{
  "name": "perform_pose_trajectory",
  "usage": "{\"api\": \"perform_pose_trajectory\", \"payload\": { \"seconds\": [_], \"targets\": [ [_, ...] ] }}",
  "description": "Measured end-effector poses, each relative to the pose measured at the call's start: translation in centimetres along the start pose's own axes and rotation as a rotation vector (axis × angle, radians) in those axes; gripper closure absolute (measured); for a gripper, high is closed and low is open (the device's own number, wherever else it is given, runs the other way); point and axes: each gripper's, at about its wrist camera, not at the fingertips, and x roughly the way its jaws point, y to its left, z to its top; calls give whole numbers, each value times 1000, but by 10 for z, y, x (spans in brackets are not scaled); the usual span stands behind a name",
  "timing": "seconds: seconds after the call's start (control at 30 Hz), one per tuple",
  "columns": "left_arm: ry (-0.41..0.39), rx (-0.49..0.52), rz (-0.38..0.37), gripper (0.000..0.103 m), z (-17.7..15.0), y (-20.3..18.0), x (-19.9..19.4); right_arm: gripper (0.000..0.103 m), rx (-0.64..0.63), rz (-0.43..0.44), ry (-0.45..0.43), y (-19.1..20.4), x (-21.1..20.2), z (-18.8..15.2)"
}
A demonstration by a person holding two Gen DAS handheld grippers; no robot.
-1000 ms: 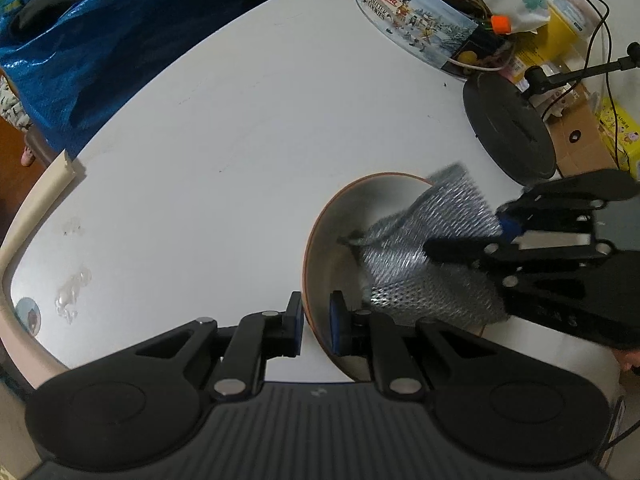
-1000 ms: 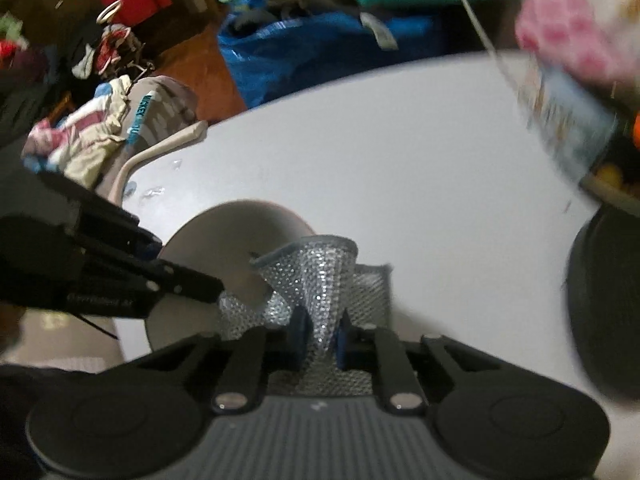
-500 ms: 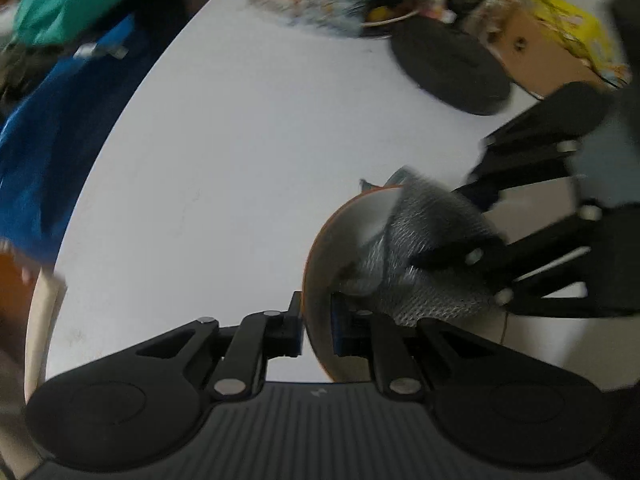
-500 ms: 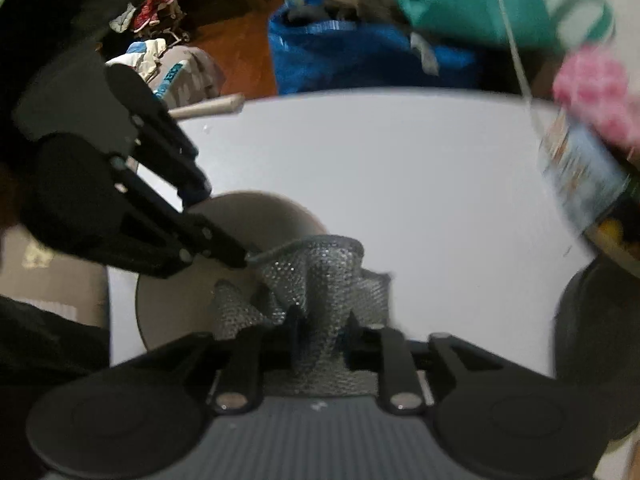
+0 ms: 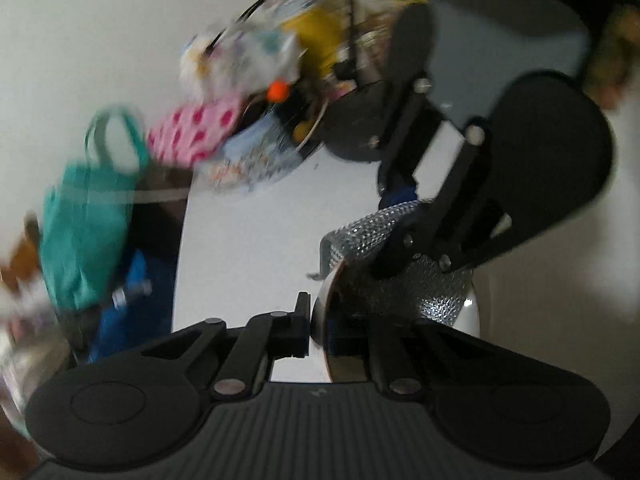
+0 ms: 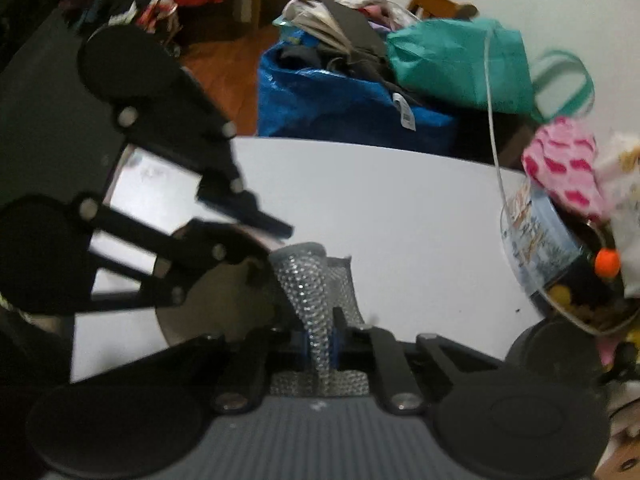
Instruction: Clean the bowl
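My left gripper (image 5: 318,320) is shut on the rim of the bowl (image 5: 325,300), which has a white inside and an orange-brown edge and stands tilted up off the white table (image 5: 248,248). A silver mesh scouring cloth (image 5: 424,292) lies inside the bowl and over its rim. My right gripper (image 6: 320,340) has a fold of that cloth (image 6: 308,288) between its blue pads, and its jaws are closing on it. In the right wrist view the bowl (image 6: 208,304) sits left of the cloth, with the left gripper (image 6: 268,252) on its far rim. The right gripper (image 5: 390,232) reaches in from the upper right.
A round biscuit tin (image 6: 540,232) piled with clutter and a black round base (image 6: 560,348) stand at the table's right side. Beyond the far edge are a blue bag (image 6: 340,100) and a teal bag (image 6: 460,64). The left wrist view is blurred.
The left gripper has rolled strongly and swung, tipping the bowl up onto its edge. The right gripper's fingers stood slightly wider half a second ago and are tight on the cloth now.
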Motion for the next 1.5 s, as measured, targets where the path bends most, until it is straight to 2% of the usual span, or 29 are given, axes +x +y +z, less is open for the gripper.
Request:
{"api": "perform_pose_trajectory", "payload": {
  "seconds": [0.1, 0.17, 0.27, 0.37, 0.47, 0.53, 0.6, 0.7, 0.8, 0.87, 0.93, 1.0, 1.03, 1.1, 1.17, 1.27, 1.33, 1.43, 1.5],
  "targets": [
    [-1, 26, 20, 96, 2, -10, -4, 91, 3, -1, 3, 4, 1, -7],
    [29, -20, 9, 96, 8, -9, -3, 91, -10, -16, -1, 10, 2, -8],
    [124, -98, -30, 95, 17, 3, -1, 90, -58, -44, 0, 19, 0, -4],
    [197, -121, -35, 96, 19, 7, -1, 90, -106, -68, 5, 27, 1, -2],
    [165, -133, 46, 96, 14, -3, -7, 89, 36, -22, 40, 16, 6, -3],
    [118, -195, 115, 96, 4, -12, -12, 87, 151, 5, 58, 8, 9, -7],
    [77, -298, 159, 95, -6, -14, -16, 85, 271, 30, 70, 1, 12, -13],
    [67, -528, 185, 95, -20, -5, -19, 84, 442, 85, 75, -7, 17, -21],
    [41, -647, 171, 95, -32, 1, -22, 84, 558, 121, 81, -10, 22, -25],
    [37, -680, 155, 94, -38, 4, -23, 86, 554, 125, 73, -8, 20, -25],
    [101, -708, 108, 94, -40, 12, -16, 87, 504, 112, 65, -2, 17, -22],
    [184, -757, 45, 93, -37, 27, -12, 88, 397, 60, 57, 9, 13, -14],
    [222, -774, 25, 90, -35, 34, -12, 88, 359, 39, 54, 13, 12, -11],
    [280, -764, 5, 89, -28, 45, -12, 89, 281, -9, 45, 20, 10, -4],
    [314, -706, -26, 92, -21, 48, -10, 89, 212, -64, 41, 24, 11, 1],
    [264, -651, -51, 96, -14, 51, -8, 90, 102, -147, 30, 26, 11, 6],
    [206, -506, -16, 96, -4, 43, 0, 91, 51, -192, 28, 23, 10, 7],
    [150, -354, 41, 97, 3, 29, 8, 91, -32, -258, 34, 21, 9, 10],
    [149, -381, 39, 97, 2, 31, 13, 91, -14, -246, 45, 15, 8, 10]
  ]
}}
